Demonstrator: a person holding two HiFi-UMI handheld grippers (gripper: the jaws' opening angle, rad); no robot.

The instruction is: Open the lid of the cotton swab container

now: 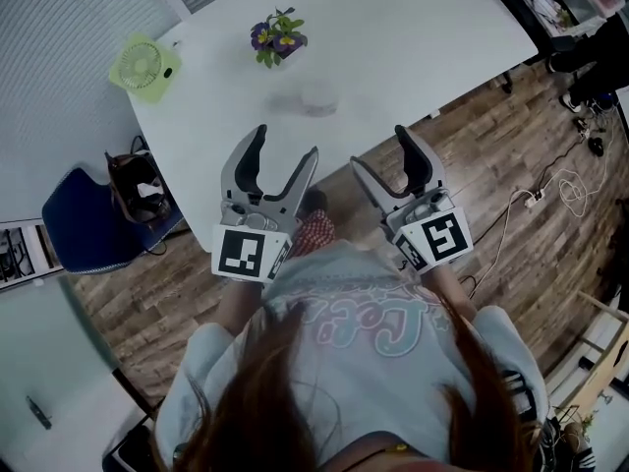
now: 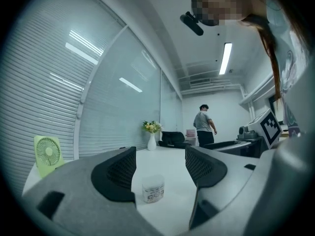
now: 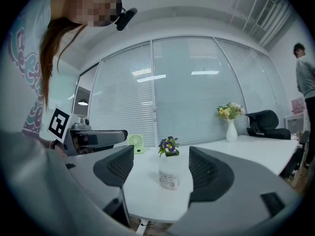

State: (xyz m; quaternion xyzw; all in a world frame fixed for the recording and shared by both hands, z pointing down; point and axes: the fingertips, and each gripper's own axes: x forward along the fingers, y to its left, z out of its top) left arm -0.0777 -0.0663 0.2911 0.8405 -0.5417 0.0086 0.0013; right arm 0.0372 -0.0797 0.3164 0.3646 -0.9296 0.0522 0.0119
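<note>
while hovering short of the desk (image 1: 393, 37) | left hand-held gripper (image 1: 285, 143) released | right hand-held gripper (image 1: 379, 147) released | cotton swab container (image 1: 317, 97) upright on it

Pale-blue sweatshirt (image 1: 324, 382), pink lettering (image 1: 381, 328)

1. A white table (image 1: 413, 37) spreads ahead of the left gripper (image 1: 285, 146) and the right gripper (image 1: 379, 150); its near edge runs close under their tips.
2. A wood-plank floor (image 1: 491, 136) lies below both grippers. Pale cables (image 1: 555, 187) trail over it to the right of the right gripper.
3. A blue chair (image 1: 79, 234) stands on the floor to the left of the left gripper, beside the table.
4. Glass panels with closed slatted blinds (image 2: 54, 97) form the wall to the left of the left gripper, and light strips are mirrored in them.
5. A long ceiling lamp (image 2: 226, 58) glows above and ahead of that gripper.
6. Far ahead of it, a white vase (image 2: 151, 140) of yellow flowers stands on the table, with a black office chair (image 2: 172, 137) just beside it and a person (image 2: 204, 124) standing beyond.
</note>
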